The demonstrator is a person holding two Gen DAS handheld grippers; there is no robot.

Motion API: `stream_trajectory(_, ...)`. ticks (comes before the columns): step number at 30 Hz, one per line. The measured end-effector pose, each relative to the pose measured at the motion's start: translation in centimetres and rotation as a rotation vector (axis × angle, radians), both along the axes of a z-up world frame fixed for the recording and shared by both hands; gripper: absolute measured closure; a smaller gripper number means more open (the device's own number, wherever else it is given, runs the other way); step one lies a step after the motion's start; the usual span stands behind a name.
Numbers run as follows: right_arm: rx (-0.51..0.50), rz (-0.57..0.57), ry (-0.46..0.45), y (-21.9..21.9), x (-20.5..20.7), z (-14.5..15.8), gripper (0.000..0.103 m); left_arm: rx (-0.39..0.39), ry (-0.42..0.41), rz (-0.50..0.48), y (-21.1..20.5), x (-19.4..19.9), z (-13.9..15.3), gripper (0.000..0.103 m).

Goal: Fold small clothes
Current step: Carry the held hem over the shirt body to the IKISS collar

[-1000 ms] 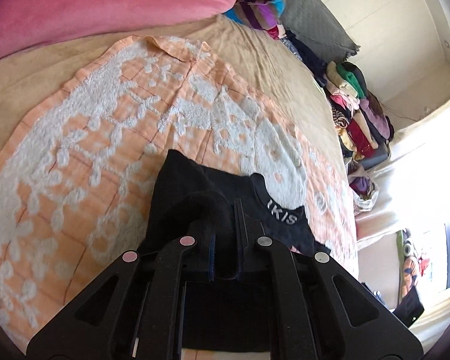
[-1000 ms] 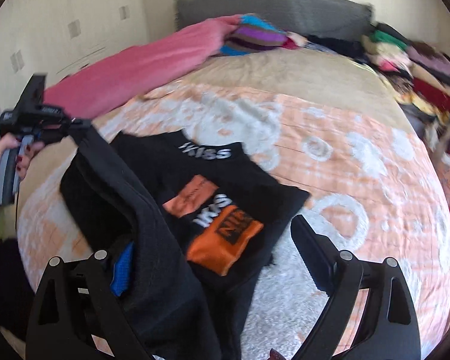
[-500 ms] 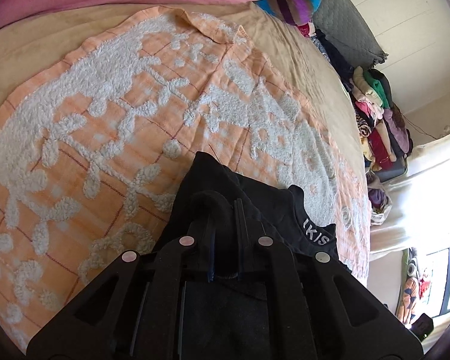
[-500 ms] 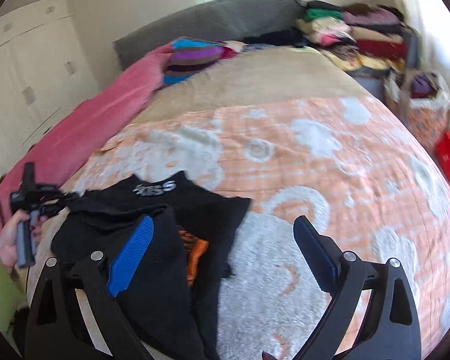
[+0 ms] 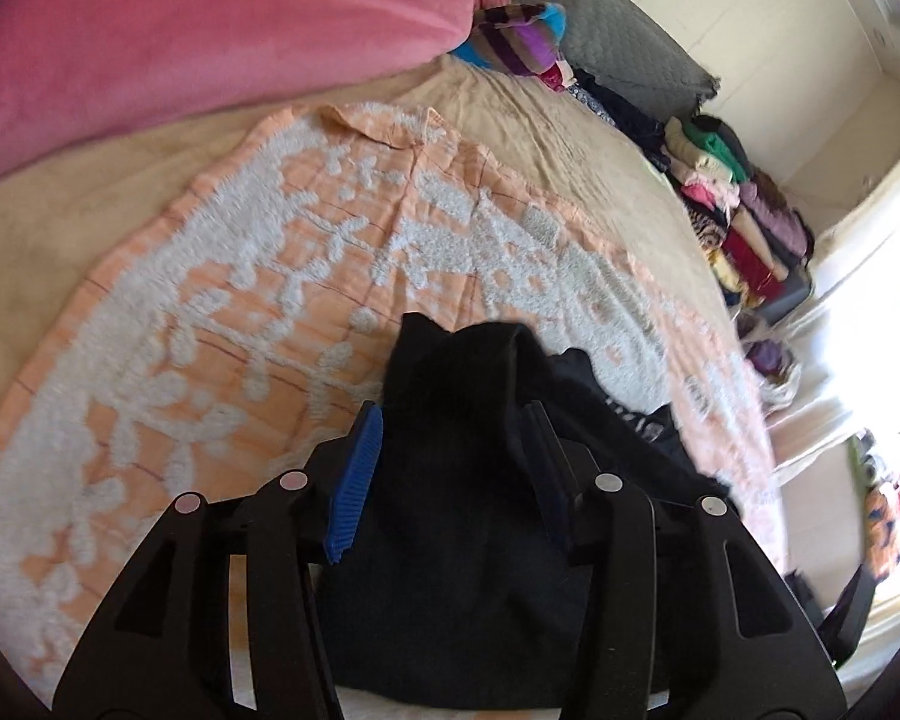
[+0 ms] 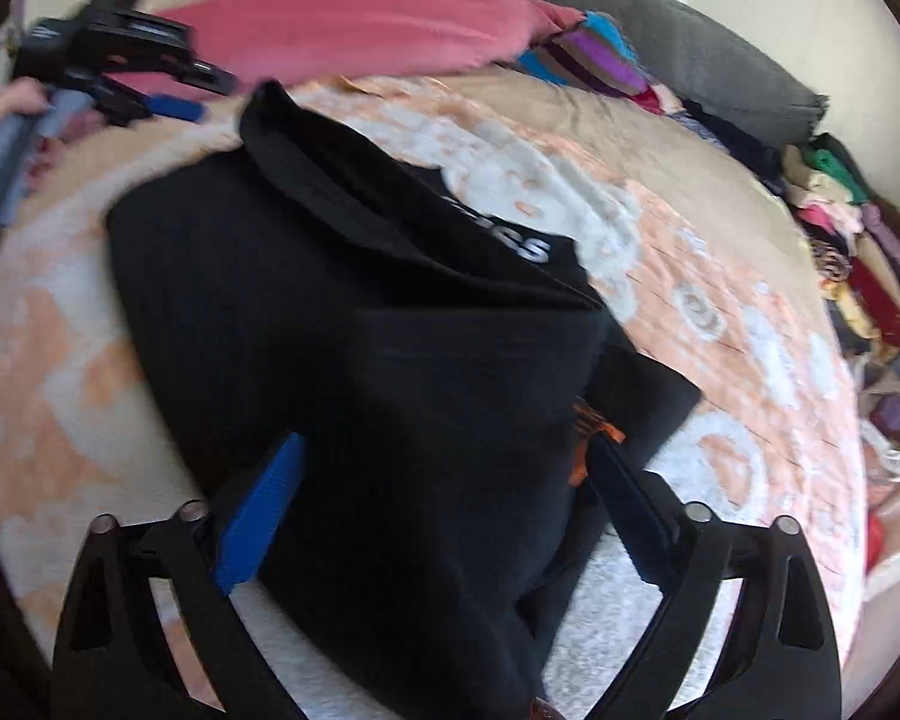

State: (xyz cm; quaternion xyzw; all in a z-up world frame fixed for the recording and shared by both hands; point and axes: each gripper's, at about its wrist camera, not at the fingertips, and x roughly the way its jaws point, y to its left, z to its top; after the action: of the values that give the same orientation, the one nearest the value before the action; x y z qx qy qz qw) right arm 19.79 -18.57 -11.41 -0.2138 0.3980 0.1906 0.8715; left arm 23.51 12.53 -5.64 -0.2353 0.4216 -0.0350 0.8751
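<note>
A small black garment (image 6: 360, 330) lies folded over on the bed, white lettering (image 6: 522, 246) at its collar and a sliver of orange print (image 6: 594, 420) at its right edge. My right gripper (image 6: 444, 450) straddles its near part, jaws closing, cloth between them; the blue pad (image 6: 258, 516) still shows its face. In the left wrist view the black garment (image 5: 468, 510) sits between the jaws of my left gripper (image 5: 450, 420), which are opening and no longer pinch it. The left gripper (image 6: 120, 60) also shows at the top left, held by a hand (image 6: 6, 114).
An orange and white tufted bedspread (image 5: 270, 300) covers the beige bed. A pink blanket (image 5: 210, 30) and a striped bundle (image 5: 516, 36) lie at the head, by a grey headboard (image 5: 618, 42). Stacked clothes (image 5: 744, 222) line the far right edge.
The left jaws, shut on black cloth before, have parted. The right gripper has dropped over the garment and its jaws have narrowed. The black fold now covers most of the orange print.
</note>
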Motion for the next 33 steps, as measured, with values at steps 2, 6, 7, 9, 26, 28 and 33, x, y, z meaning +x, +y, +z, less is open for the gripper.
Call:
stream_trajectory(2, 0.118, -0.05, 0.02, -1.8, 0.8, 0.5, 0.085, 0.061, 0.007, -0.024, -0.2, -0.3, -0.2, 0.063)
stream_trajectory(6, 0.382, -0.284, -0.013, -7.8, 2.5, 1.9, 0.088, 0.098, 0.039, -0.06, -0.6, 0.1, -1.2, 0.063)
stream_trajectory(7, 0.4, -0.342, -0.028, -9.1, 2.8, 1.7, 0.084, 0.103, 0.048, -0.064, -0.7, 0.4, -1.5, 0.062)
stream_trajectory(9, 0.408, -0.414, 0.007, -11.2, 3.4, 0.9, 0.07, 0.107, 0.069, -0.069, -0.9, 1.1, -2.3, 0.062)
stream_trajectory(26, 0.539, -0.496, 0.105, -13.8, 5.4, -1.6, 0.061, 0.149, 0.058, -0.063, -2.3, 6.4, -3.6, 0.056)
stream_trajectory(28, 0.556, -0.485, 0.112, -14.0, 5.4, -1.7, 0.083, 0.171, 0.041, -0.068, -2.7, 6.6, -3.6, 0.087)
stream_trajectory(33, 0.562, -0.458, 0.044, -13.7, 5.0, 0.1, 0.09, 0.236, 0.006, -0.101, -3.5, 6.1, -3.2, 0.098)
